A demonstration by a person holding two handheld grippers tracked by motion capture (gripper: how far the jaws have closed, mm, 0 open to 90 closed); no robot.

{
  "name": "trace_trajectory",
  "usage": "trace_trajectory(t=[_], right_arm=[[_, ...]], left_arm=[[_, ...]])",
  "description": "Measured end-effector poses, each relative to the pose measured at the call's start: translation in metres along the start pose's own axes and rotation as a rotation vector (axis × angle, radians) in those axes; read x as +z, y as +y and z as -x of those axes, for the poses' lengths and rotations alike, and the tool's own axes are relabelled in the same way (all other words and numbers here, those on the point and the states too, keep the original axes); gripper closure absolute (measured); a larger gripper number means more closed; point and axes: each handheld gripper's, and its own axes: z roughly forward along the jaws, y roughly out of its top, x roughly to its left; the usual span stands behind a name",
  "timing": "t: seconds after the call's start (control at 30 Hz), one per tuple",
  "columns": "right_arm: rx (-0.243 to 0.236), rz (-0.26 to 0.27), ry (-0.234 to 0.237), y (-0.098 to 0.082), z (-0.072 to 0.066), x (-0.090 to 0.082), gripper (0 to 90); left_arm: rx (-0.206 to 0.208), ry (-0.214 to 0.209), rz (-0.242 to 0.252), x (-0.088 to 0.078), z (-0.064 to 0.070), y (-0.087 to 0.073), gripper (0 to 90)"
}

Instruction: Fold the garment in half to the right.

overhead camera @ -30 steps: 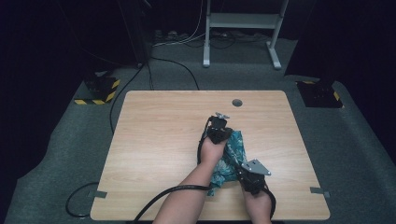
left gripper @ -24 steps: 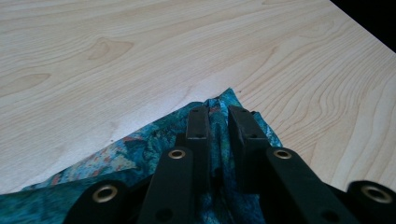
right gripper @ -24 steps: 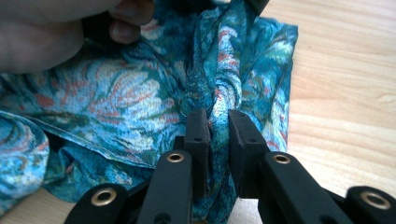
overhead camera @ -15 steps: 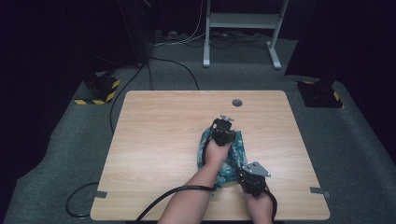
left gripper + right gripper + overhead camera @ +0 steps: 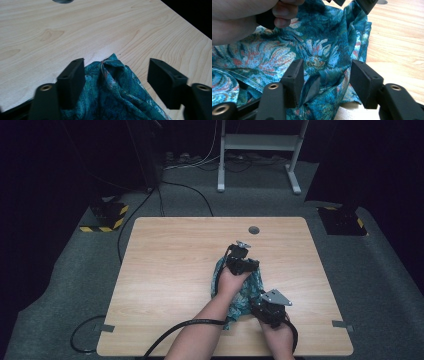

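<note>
Teal floral cloth [image 5: 243, 292] lies bunched on the wooden surface [image 5: 170, 270], around 5 o'clock from its centre; left gripper [image 5: 116, 75] at the cloth's 12 o'clock end, fingers just opened, a peak of fabric standing loose between them; right gripper [image 5: 325, 75] at the 5 o'clock end, fingers likewise just parted, a fold between, unpinched.

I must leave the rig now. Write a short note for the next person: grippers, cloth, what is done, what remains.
Left gripper: fingers have just been opening; cloth corner lies between them, not pinched.
Right gripper: fingers have just been opening too; a cloth fold stands between them, loose.
Teal flowered cloth: bunched on the table, right of centre, near the front edge.
Done: both grips released.
Left: the cloth is rumpled, not flat or neatly folded; probably regrasp and go on.
</note>
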Motion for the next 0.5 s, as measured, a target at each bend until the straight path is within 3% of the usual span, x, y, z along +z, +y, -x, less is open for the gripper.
trace_trajectory(t=[0.27,0.5], right_arm=[[-0.006,0.023,0.049,0.009,0.008,-0.001,24.9],[-0.020,0.038,0.056,0.017,0.011,-0.002,16.1]], left_arm=[[0.030,-0.043,0.032,-0.015,-0.006,0.001,14.0],[0.011,-0.049,0.055,-0.031,-0.020,0.000,6.5]])
